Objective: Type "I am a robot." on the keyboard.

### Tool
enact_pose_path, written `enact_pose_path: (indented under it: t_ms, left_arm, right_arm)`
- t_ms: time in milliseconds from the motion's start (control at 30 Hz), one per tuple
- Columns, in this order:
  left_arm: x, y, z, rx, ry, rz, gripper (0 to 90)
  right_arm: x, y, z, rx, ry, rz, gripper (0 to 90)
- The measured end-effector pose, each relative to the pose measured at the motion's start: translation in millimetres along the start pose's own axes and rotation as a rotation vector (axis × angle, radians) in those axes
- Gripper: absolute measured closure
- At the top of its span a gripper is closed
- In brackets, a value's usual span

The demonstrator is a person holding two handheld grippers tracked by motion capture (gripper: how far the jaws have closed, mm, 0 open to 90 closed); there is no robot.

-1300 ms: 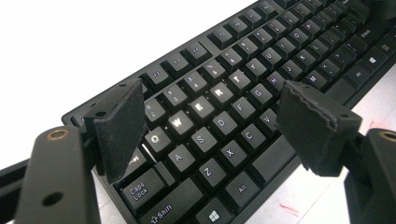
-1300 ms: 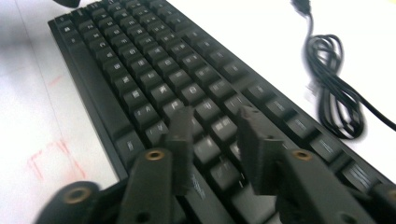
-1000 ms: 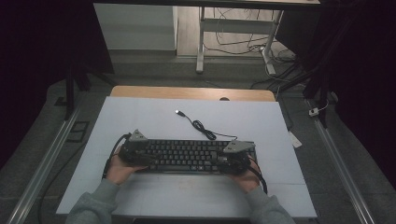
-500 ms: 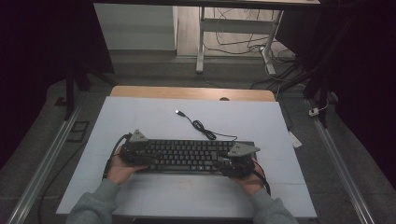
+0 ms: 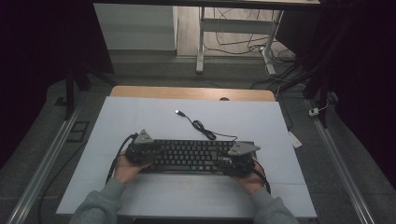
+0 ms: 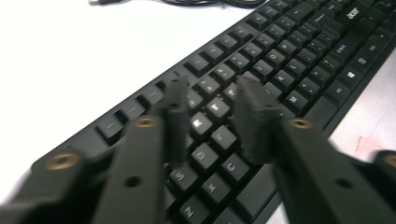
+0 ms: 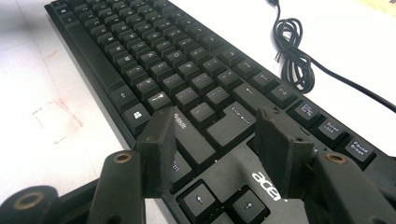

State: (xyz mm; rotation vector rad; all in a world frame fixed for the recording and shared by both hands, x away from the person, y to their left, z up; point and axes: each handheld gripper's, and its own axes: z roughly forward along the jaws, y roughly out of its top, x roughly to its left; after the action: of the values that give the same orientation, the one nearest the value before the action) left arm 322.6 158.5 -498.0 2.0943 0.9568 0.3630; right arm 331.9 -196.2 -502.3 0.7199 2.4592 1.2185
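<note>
Black keyboard [image 5: 191,156] lies flat on white desk [image 5: 140,116], near front edge; its cable [image 5: 201,127] coils behind. Left gripper [image 5: 141,150] over left keys, right gripper [image 5: 238,158] over right end, both with jaws apart, holding nothing. Dim room, grey floor [image 5: 42,154].

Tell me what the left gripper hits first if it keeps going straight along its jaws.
Most likely the black keyboard itself: the left gripper, jaws apart, points down onto its left-hand letter keys. How much gap remains is unclear, since the view is blurred.
</note>
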Motion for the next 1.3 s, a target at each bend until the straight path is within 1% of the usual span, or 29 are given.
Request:
enact_pose_path:
  t_ms: [100, 167, 300, 367, 600, 933, 1067, 1133, 1300]
  left_arm:
    - [-2.0, 0.9, 5.8, 0.015, -0.012, 0.011, 82.7]
    - [-2.7, 1.4, 9.6, 0.027, -0.017, 0.014, 88.6]
    - [-3.1, 3.1, 17.1, 0.042, -0.020, 0.015, 88.8]
    - [-3.4, 4.3, 21.1, 0.049, -0.019, 0.020, 88.8]
    - [-3.9, 6.6, 33.1, 0.073, -0.010, 0.018, 88.8]
    - [-4.7, 5.5, 39.6, 0.099, -0.007, 0.019, 88.7]
    - [-4.5, 5.4, 41.0, 0.096, -0.007, 0.016, 88.8]
    - [-4.5, 4.4, 43.6, 0.107, -0.003, 0.015, 88.8]
    - [-4.6, 5.1, 42.4, 0.103, 0.001, 0.015, 88.8]
  right_arm:
    - [0.1, -0.3, 0.5, 0.008, -0.003, 0.004, 48.5]
    - [0.1, -0.3, 0.8, 0.010, -0.003, 0.004, 48.5]
    - [0.4, -0.5, 2.1, 0.010, 0.006, 0.000, 48.4]
    - [0.7, -0.6, 2.9, 0.015, 0.005, -0.002, 48.3]
    - [1.6, -0.8, 4.1, 0.019, 0.006, -0.003, 48.3]
    - [1.9, -0.9, 4.8, 0.024, 0.007, -0.003, 48.1]
    - [1.9, -1.0, 4.9, 0.029, 0.007, -0.004, 48.0]
    - [1.8, -1.0, 5.0, 0.029, 0.006, -0.004, 48.0]
    - [2.1, -1.0, 5.2, 0.030, 0.004, -0.004, 48.0]
